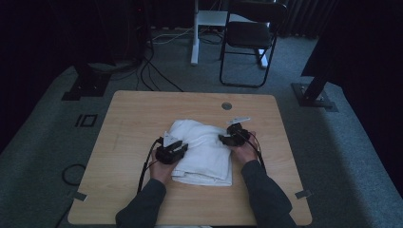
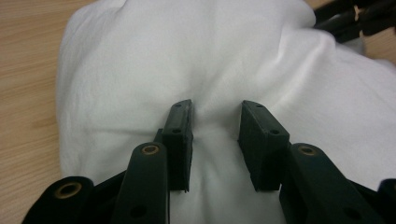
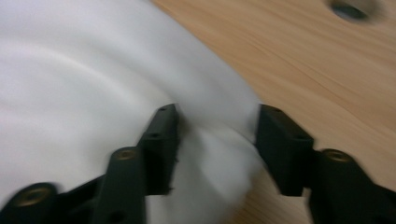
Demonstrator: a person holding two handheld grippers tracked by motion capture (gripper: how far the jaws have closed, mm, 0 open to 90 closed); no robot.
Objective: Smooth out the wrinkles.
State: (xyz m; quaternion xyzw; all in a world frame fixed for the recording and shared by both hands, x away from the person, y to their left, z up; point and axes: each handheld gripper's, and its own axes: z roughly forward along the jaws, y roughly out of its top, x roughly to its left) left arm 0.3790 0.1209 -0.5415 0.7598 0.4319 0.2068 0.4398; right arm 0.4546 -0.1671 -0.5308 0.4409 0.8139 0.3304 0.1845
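wooden table (image 1: pixel 142 114) w/ a round grommet hole near the far edge; in the middle lies the folded white cloth (image 1: pixel 202 149), soft, thick, puckered, long axis running near-to-far. left gripper (image 2: pixel 215 126) sits on its left side, jaws partway closed and pinching up a ridge of fabric. right gripper (image 3: pixel 217 135) straddles the right edge, jaws apart, pads not yet biting.

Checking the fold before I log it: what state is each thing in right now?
white cloth: folded into a thick bundle, flat on the table, creased between the left gripper's pads.
left gripper: pressed down on the cloth, fabric bunched between its pads.
right gripper: open, astride the cloth's edge.
table: bare wood around the cloth.
chair: unoccupied, beyond the table.
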